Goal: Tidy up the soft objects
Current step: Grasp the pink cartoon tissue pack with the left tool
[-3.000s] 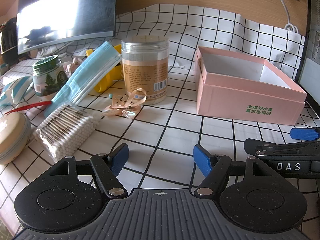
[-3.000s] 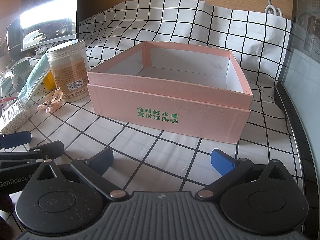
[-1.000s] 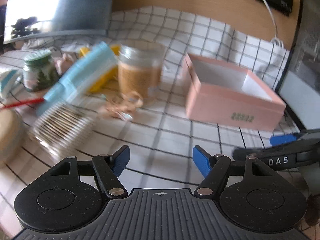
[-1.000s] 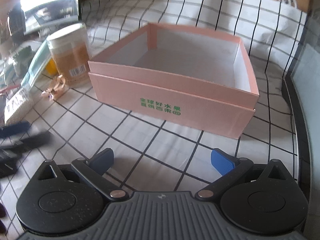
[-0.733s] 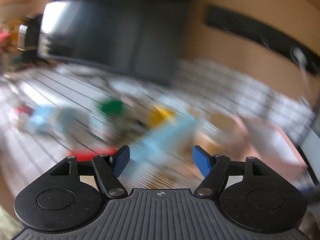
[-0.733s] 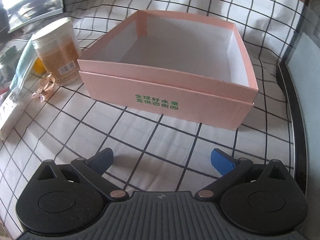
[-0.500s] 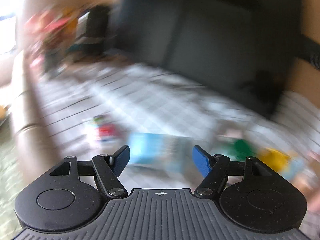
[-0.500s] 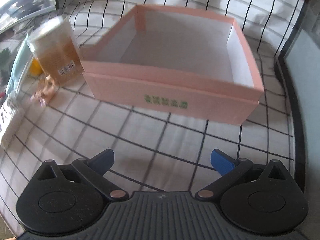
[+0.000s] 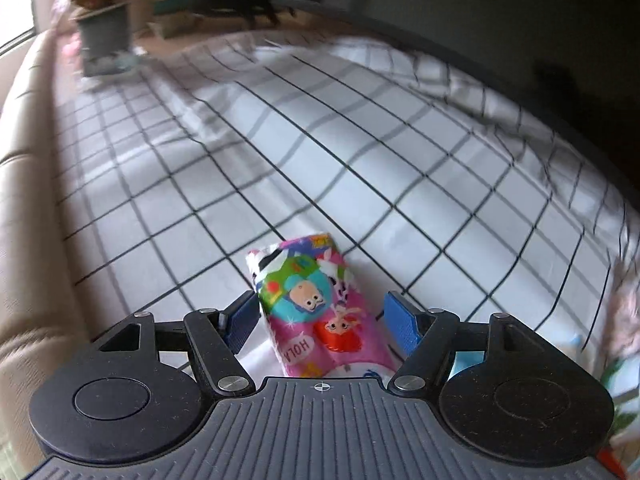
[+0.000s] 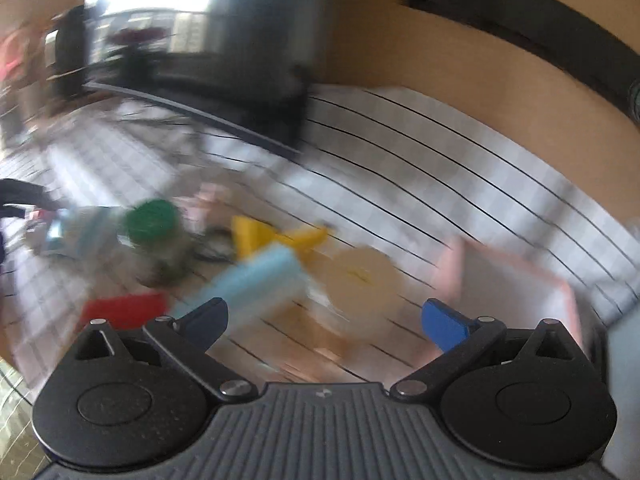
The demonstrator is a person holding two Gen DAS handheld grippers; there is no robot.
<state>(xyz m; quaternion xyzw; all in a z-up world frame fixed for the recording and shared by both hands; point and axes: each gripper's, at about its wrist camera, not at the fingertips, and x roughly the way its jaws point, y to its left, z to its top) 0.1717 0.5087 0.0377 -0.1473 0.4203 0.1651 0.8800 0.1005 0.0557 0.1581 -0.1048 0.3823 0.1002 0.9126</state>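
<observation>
1. The left gripper (image 9: pixel 320 320) is hovering with its jaws wide, straddling a cartoon-printed tissue pack (image 9: pixel 316 308) that is lying on the checked surface (image 9: pixel 360 160).
2. The pack's long axis is running forward between the jaws, tilted slightly left.
3. The right gripper (image 10: pixel 326 318), jaws wide and empty, is pointing at blurred clutter, well away from the pack.

Left tongs (image 9: pixel 320 322) with black linkage arms, blue finger pads (image 9: pixel 401 322), silver pivot screws, two round black discs, ribbed dark-grey body bearing a small crosshair mark, right tongs (image 10: pixel 324 320) of matching black-and-blue build
</observation>
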